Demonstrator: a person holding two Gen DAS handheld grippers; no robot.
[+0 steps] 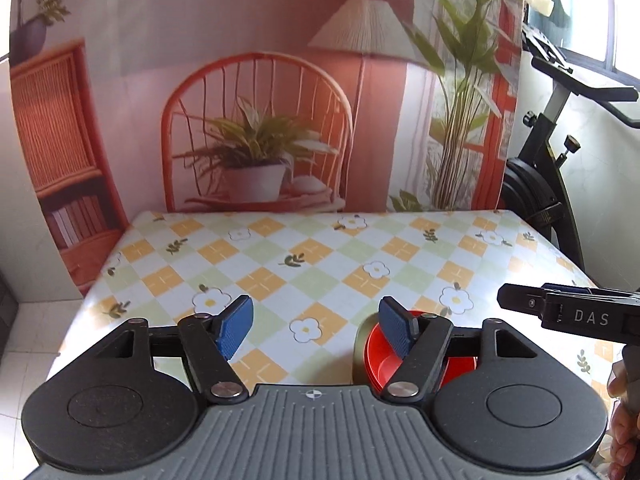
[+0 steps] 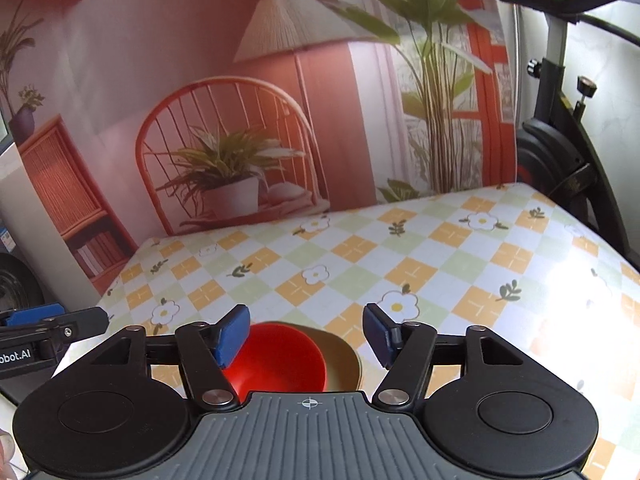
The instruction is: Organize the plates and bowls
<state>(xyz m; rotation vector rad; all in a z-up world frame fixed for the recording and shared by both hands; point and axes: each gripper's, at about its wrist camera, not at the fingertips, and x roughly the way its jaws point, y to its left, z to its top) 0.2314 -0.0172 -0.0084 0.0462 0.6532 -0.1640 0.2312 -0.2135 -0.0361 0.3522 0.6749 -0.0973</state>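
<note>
Left gripper (image 1: 314, 328) jaws spread wide, nothing held, right gripper (image 2: 306, 334) likewise parted (empty), glossy red round bowl (image 2: 280, 360) nested in a beige bowl (image 2: 344, 364) just below them, flower-checked tablecloth (image 2: 400, 256) spread beneath.

Both views are bright with daylight from a window (image 1: 624, 12) at the upper right, blown out to white. Glare washes the tablecloth (image 2: 568, 280) at the right. Fisheye bending curves the edges; corners vignette dark. Focus is slightly soft throughout.
</note>
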